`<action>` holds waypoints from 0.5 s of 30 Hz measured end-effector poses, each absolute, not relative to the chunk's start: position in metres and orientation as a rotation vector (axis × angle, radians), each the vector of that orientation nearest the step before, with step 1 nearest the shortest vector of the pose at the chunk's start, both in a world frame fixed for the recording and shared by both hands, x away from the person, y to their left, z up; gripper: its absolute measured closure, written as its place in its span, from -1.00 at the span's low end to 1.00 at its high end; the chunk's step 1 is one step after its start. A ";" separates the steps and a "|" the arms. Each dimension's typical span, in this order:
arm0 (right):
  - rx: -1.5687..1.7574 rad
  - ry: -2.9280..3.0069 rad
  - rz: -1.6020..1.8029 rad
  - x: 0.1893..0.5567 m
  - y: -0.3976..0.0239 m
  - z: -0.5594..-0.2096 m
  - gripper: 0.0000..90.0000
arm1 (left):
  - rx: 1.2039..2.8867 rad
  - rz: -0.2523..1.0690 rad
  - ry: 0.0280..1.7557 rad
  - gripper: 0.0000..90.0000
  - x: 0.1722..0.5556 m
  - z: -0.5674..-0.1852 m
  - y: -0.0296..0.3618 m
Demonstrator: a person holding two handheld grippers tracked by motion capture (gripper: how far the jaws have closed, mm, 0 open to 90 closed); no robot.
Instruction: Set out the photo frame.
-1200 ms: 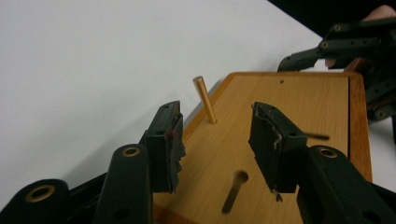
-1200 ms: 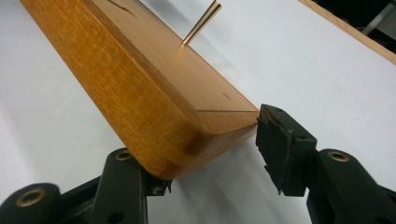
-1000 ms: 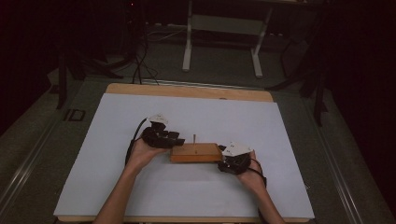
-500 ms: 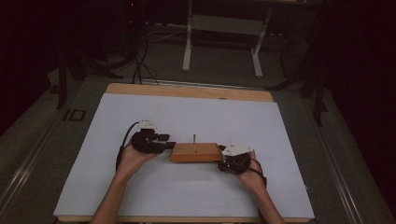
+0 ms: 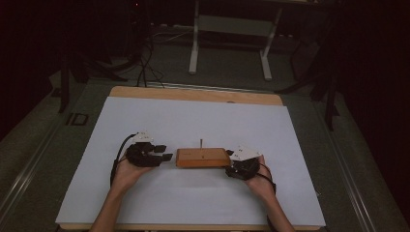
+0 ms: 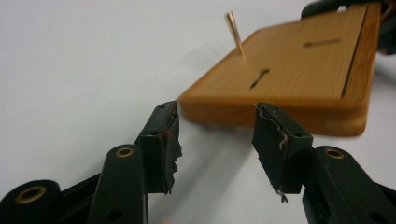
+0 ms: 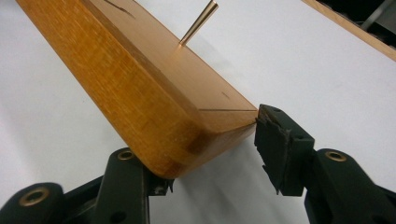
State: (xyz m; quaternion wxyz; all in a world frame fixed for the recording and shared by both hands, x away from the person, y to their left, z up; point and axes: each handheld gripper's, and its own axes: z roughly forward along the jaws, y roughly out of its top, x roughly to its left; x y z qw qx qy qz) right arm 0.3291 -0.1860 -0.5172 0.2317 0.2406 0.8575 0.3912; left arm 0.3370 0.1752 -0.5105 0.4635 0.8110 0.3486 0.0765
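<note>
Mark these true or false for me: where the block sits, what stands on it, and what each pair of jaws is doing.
1. The wooden block lies on the white sheet. True.
2. A thin pin stands up from the block's top. True.
3. The left gripper grips the block. False: its jaws are open, just short of the block's left end, with nothing between them.
4. The right gripper is far from the block. False: the block's right-end corner sits between its jaws; one jaw touches it, but whether they clamp it I cannot tell.
5. A second block lies on the sheet. False: there is one block.
</note>
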 end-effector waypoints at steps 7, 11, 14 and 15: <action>0.662 2.359 1.071 0.329 -0.186 -0.517 0.11 | 2.007 0.217 0.832 0.14 0.331 -0.515 0.175; 0.667 2.358 1.073 0.329 -0.186 -0.516 0.11 | 2.030 0.236 0.807 0.12 0.330 -0.516 0.169; 0.662 2.362 1.066 0.330 -0.186 -0.516 0.12 | 2.073 0.260 0.801 -0.01 0.329 -0.519 0.163; 0.662 2.362 1.065 0.330 -0.186 -0.516 0.12 | 2.083 0.261 0.796 -0.02 0.328 -0.520 0.161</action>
